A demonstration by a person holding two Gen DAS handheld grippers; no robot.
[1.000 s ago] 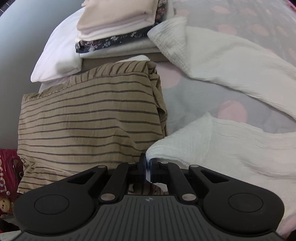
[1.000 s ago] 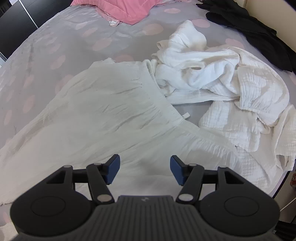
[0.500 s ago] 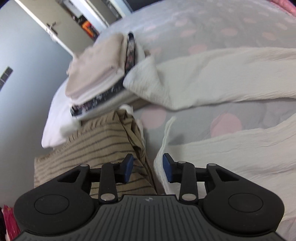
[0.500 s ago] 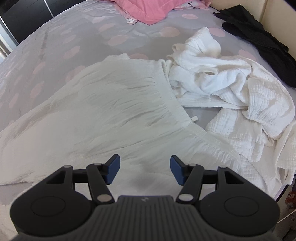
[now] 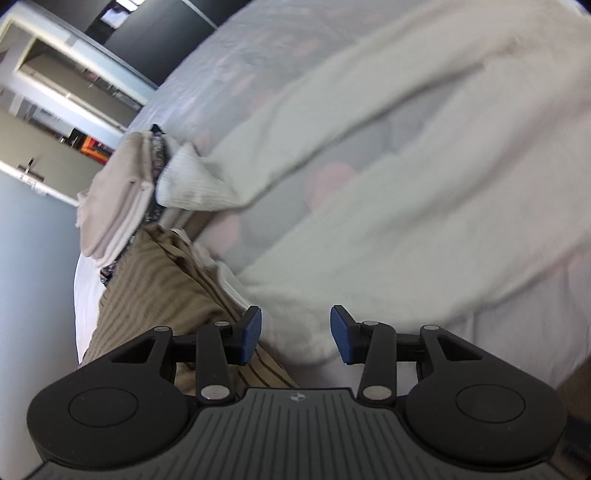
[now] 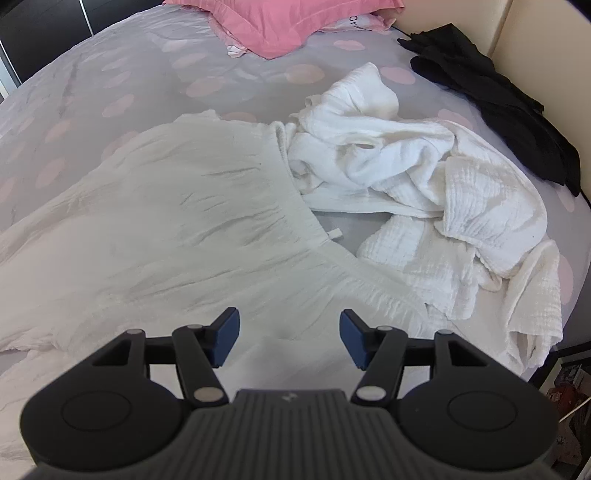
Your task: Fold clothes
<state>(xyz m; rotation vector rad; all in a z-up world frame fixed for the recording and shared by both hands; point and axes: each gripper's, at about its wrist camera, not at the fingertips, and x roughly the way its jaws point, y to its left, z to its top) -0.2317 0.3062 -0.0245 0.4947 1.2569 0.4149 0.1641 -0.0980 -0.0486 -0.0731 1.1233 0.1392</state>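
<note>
At the far left of the left wrist view a stack of folded clothes (image 5: pixel 118 195) sits on the bed's edge, with a folded brown striped garment (image 5: pixel 159 291) just beside it, nearer the camera; the left gripper (image 5: pixel 295 334) hangs with its jaws spread and nothing between them, one blue pad over the striped cloth, the other over the hem of a white dress (image 5: pixel 388 229) spread across the grey spotted bedsheet (image 5: pixel 280 218); the view is blurred. In the right wrist view the same white dress (image 6: pixel 177 229) lies flat at left; the right gripper (image 6: pixel 290 338) is spread wide above it, holding nothing; right of the dress lies a crumpled white heap (image 6: pixel 436 199); a black garment (image 6: pixel 495 103) lies at the far right; a pink pillow (image 6: pixel 288 22) lies at the top.
</note>
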